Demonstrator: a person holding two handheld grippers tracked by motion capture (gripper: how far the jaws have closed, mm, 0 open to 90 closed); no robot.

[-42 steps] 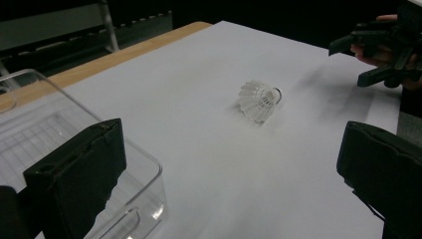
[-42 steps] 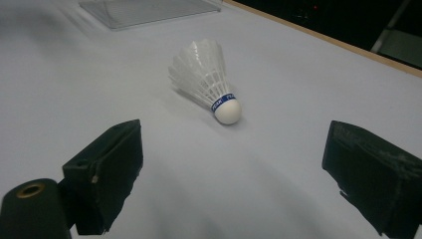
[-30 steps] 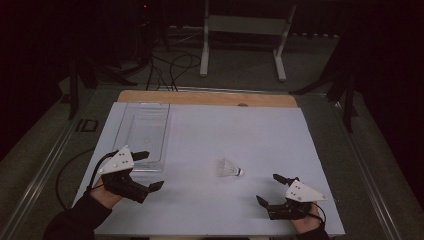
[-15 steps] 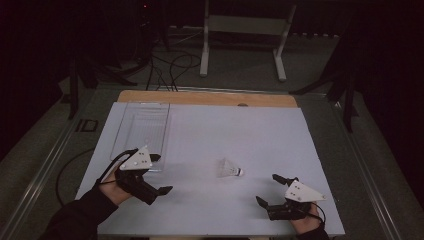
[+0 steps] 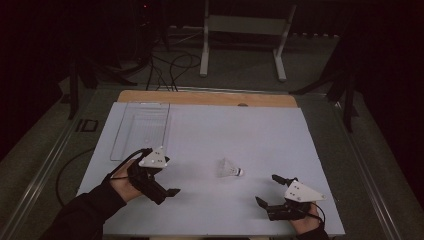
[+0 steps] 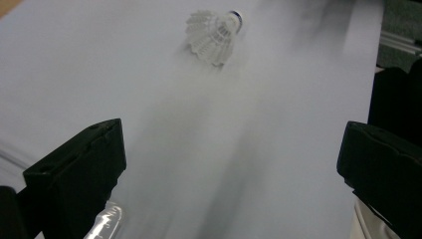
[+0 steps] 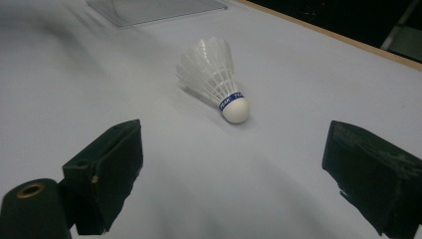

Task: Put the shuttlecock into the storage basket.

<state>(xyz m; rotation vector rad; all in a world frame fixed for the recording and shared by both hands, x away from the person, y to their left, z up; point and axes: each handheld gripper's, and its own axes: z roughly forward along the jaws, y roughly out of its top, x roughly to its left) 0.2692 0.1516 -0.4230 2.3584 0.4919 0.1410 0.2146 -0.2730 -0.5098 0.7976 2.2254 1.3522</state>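
A: What lies on the white surface (image 5: 210,130)?

B: A white shuttlecock (image 5: 229,169) lies on its side, nearer the near edge than the far edge and a little right of the midline. Its rounded cork, ringed by a blue band, points toward the right edge; the feather skirt opens toward the left edge. In the right gripper view the shuttlecock (image 7: 215,79) lies ahead of the jaws with the cork turned toward the camera.

A: Where are the two tools?

B: The left gripper (image 5: 169,176) is held in a hand (image 5: 122,181) near the left part of the near edge, its jaws turned toward the shuttlecock and well short of it. The right gripper (image 5: 267,190) sits close to the near right corner, also apart from the shuttlecock, with its grey three-cornered plate uppermost.

A: How do the jaws stand?

B: On both tools they are spread wide with nothing between them. In the left gripper view the two black jaws frame bare surface, partly blurred, and the shuttlecock (image 6: 213,34) appears far ahead near the top of that view. In the right gripper view the jaws likewise stand wide apart on either side of bare surface.

A: What else rests on the surface?

B: A clear tray (image 5: 143,127) lies along the left edge, toward the far left corner. A wooden strip (image 5: 205,98) runs along the far edge.
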